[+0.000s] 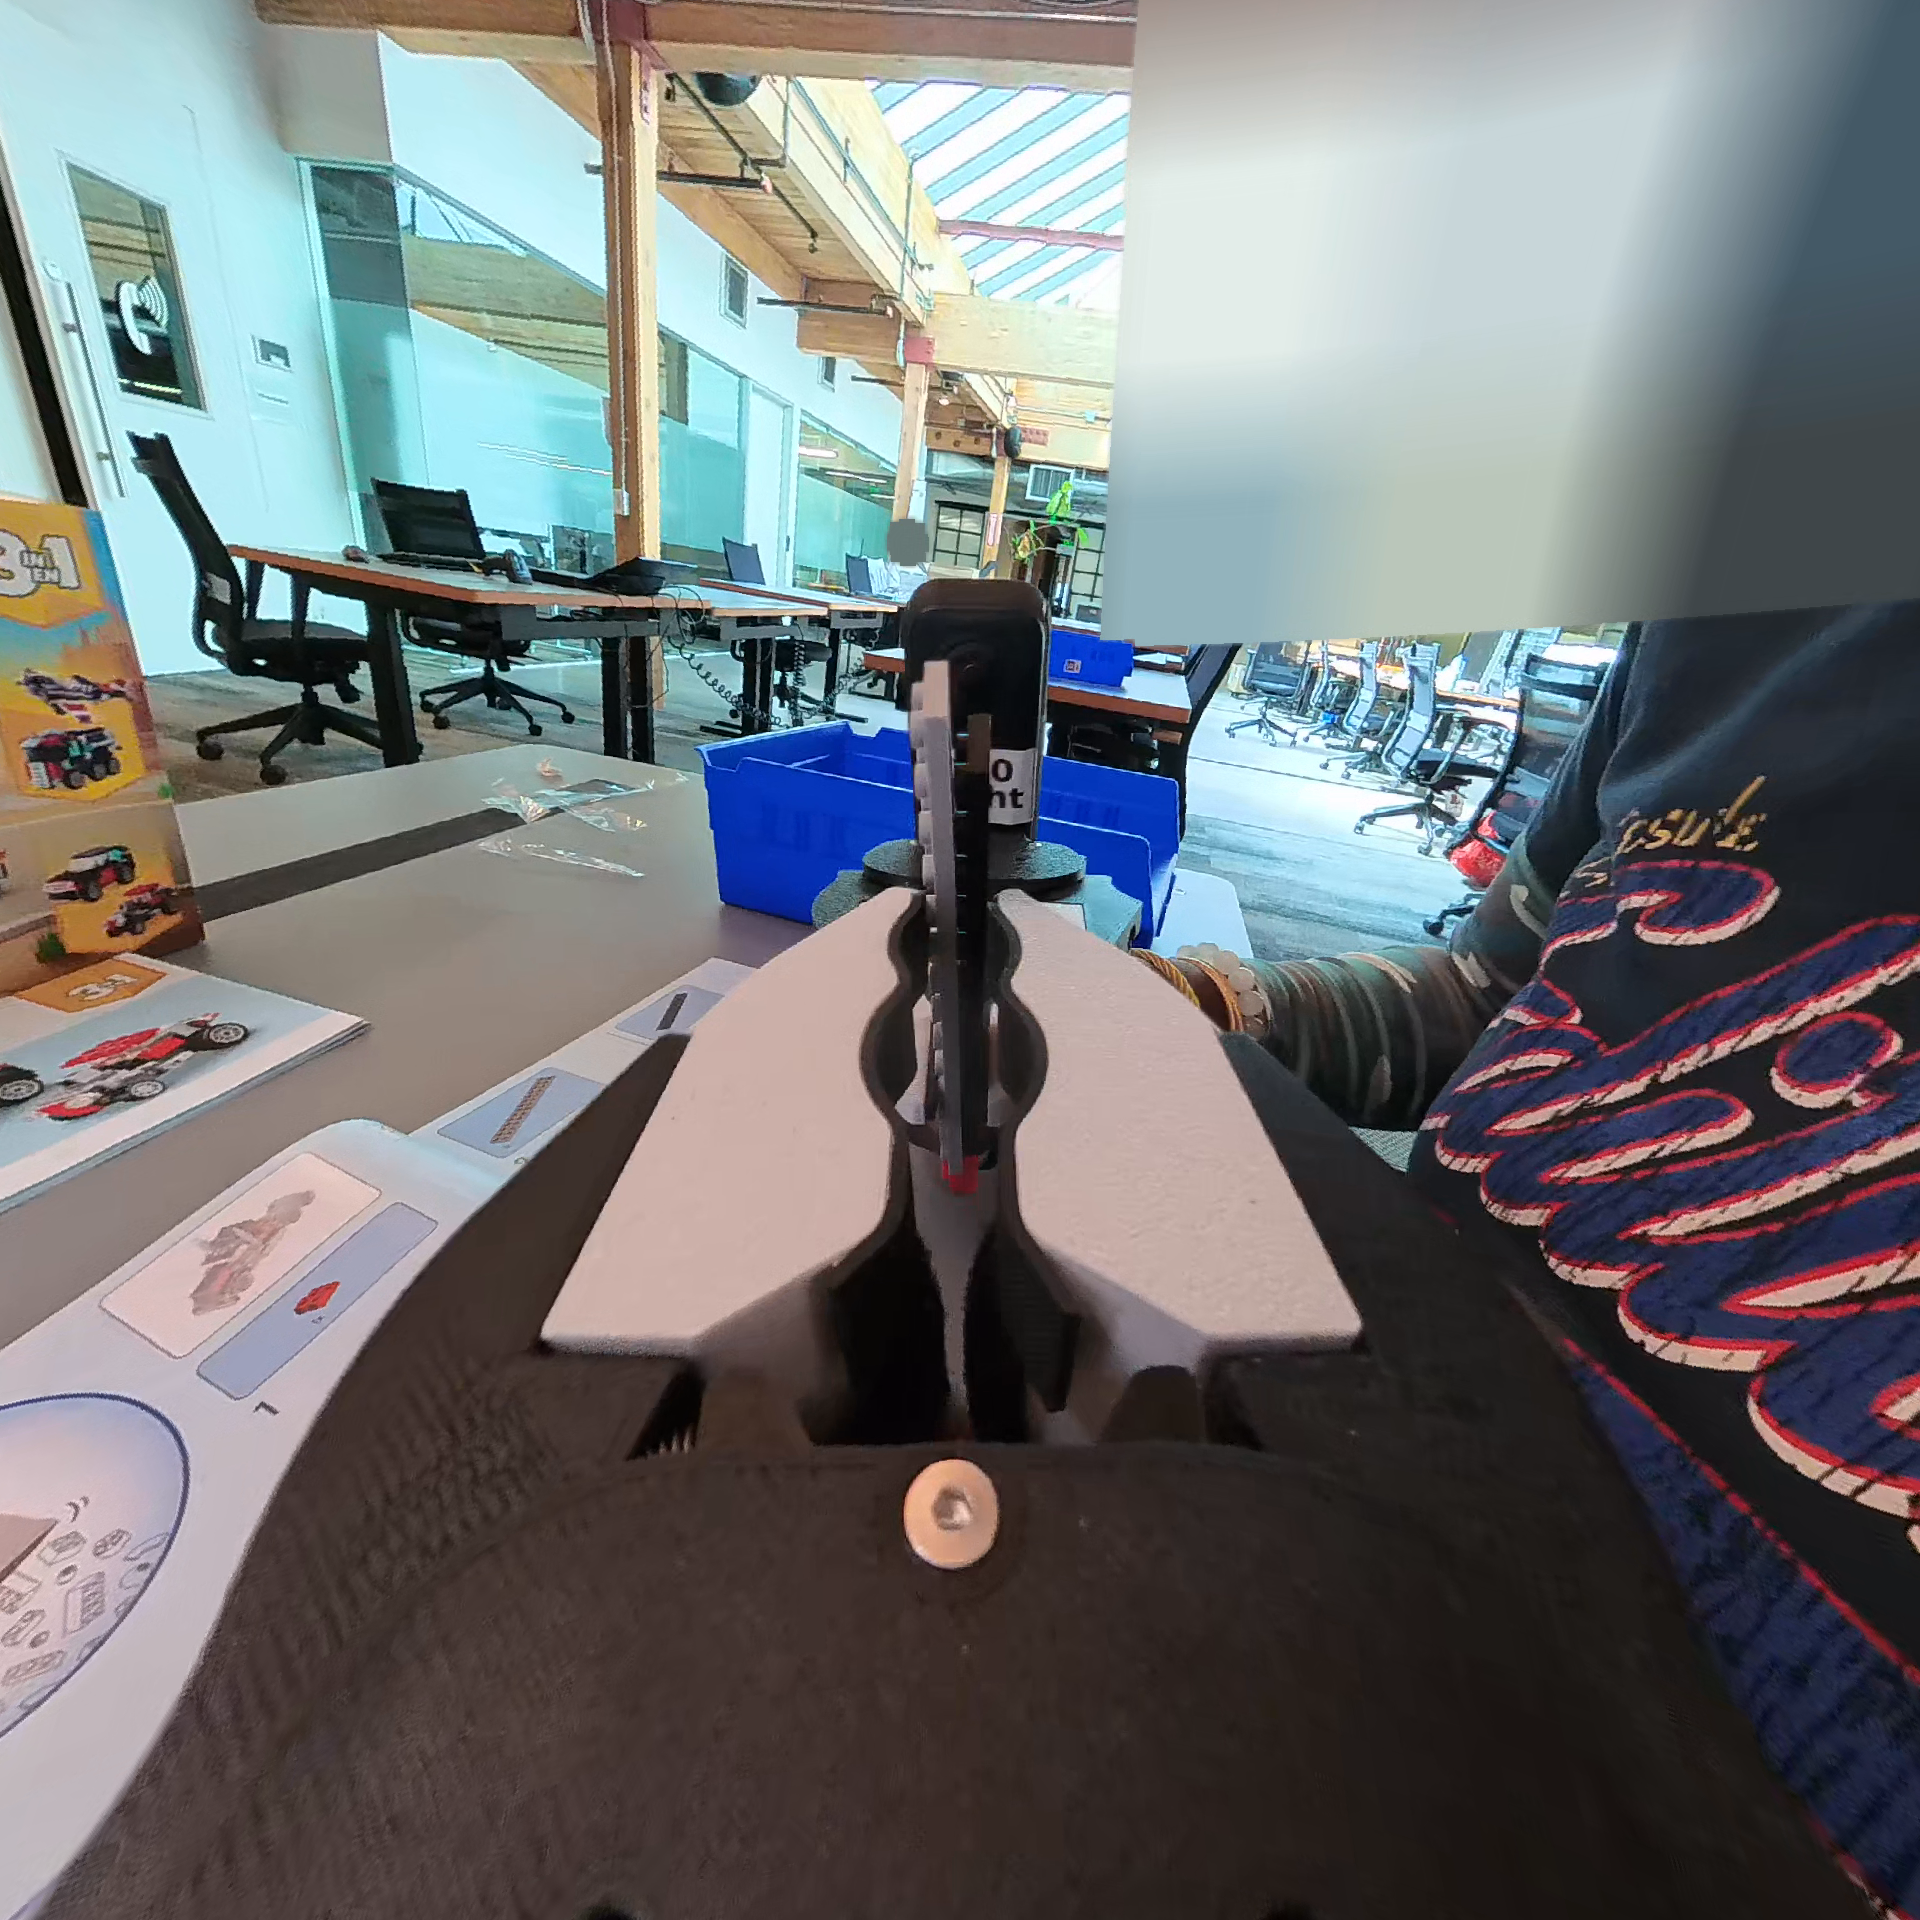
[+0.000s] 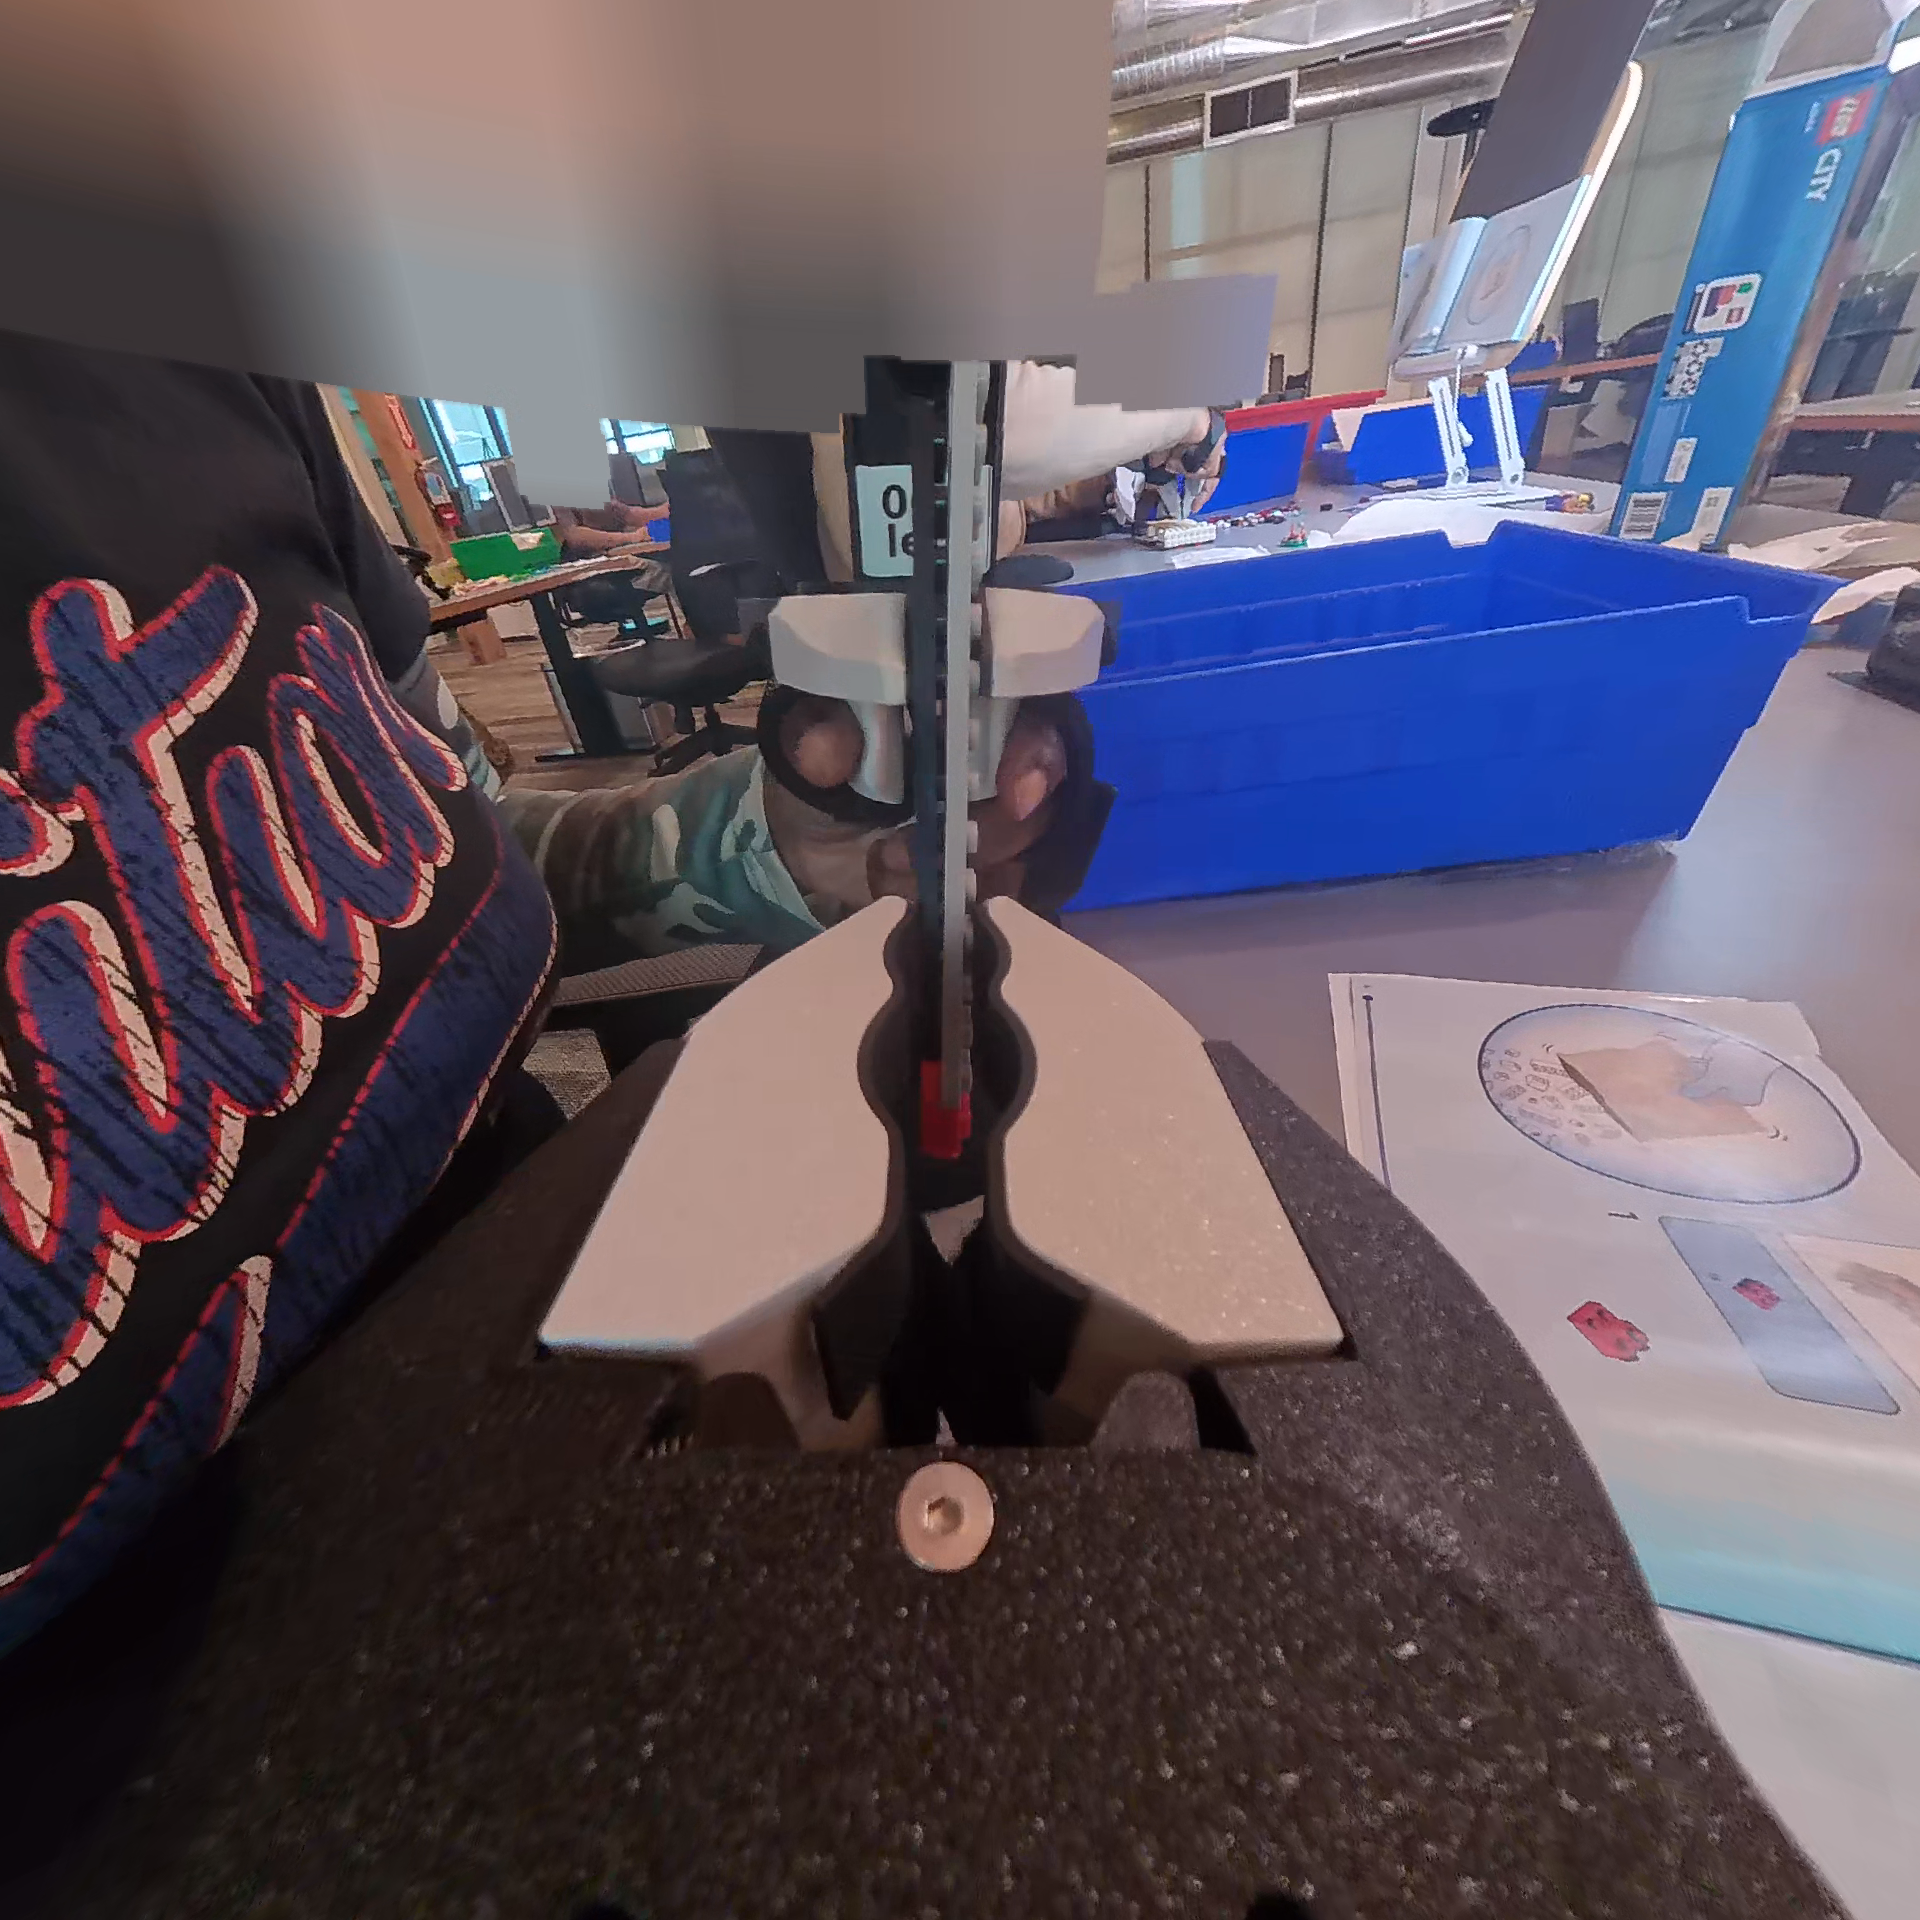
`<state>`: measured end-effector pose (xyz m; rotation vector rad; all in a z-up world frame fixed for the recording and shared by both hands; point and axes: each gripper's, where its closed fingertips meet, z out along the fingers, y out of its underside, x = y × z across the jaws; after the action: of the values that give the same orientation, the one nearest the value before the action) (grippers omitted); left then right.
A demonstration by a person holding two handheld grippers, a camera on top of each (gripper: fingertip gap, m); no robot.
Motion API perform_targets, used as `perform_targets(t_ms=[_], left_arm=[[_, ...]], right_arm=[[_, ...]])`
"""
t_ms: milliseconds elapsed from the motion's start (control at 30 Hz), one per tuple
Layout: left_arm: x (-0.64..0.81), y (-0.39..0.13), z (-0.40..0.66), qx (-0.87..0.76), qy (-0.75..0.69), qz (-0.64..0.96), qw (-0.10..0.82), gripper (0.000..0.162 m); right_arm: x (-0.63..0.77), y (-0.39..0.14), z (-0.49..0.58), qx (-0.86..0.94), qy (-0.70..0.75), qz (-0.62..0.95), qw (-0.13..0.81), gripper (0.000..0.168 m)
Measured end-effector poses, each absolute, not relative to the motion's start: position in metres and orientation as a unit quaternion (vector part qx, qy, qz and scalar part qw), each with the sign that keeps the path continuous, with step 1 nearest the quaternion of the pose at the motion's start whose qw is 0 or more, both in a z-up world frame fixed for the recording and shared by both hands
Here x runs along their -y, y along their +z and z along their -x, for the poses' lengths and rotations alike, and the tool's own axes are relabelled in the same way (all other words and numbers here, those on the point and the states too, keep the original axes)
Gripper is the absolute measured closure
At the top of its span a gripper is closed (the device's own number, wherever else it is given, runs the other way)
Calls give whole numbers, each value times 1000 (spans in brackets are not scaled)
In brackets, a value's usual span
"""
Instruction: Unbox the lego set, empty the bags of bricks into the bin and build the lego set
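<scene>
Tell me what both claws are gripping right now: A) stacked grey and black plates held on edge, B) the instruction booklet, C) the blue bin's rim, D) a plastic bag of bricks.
A: the left claw and right claw both pinch the stacked grey and black plates between them.

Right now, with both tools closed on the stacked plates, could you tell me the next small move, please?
Probably squeeze once more to seat them: the left tool and right tool both clamp the grey-and-black plate stack, with a red brick at its end.
</scene>
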<state>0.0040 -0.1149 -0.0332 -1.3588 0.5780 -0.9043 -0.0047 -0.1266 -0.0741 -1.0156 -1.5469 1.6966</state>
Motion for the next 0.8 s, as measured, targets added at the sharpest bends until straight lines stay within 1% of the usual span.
perform_targets(t_ms=[33,167,233,267,300,367,500,533,567,600,667,733,767,800], left_arm=[[114,-34,-4,-251,-399,599,647,152],[114,-35,-3,-252,-398,603,644,153],[113,-42,-5,-265,-386,616,633,153],[114,-44,-7,-270,-384,617,631,153],[115,-44,-9,-274,-388,615,629,153],[114,-46,-11,-280,-382,616,629,153],[114,-42,-12,-287,-379,603,640,152],[114,-41,-12,-292,-374,601,643,150],[114,-40,-12,-296,-371,596,647,140],[115,-38,-12,-298,-369,592,652,134],[115,-37,-12,-301,-365,585,659,136],[116,-35,-12,-307,-357,578,666,142],[115,-35,-11,-305,-351,577,671,148],[115,-35,-10,-306,-352,576,671,151]], right_arm=[[126,-74,5,584,644,387,309,159],[127,-75,6,576,654,387,300,159],[128,-70,6,566,667,383,296,148],[130,-69,6,567,671,379,293,156],[129,-70,5,573,664,375,301,159],[127,-74,5,593,636,374,323,159],[125,-69,4,588,638,366,336,159],[124,-71,4,594,628,368,344,159],[122,-72,4,598,618,370,351,159],[122,-72,3,600,615,370,354,159],[120,-71,2,596,611,372,364,159],[120,-70,1,599,607,368,371,159],[121,-70,1,602,603,366,375,159],[121,-70,2,604,600,364,378,159]])
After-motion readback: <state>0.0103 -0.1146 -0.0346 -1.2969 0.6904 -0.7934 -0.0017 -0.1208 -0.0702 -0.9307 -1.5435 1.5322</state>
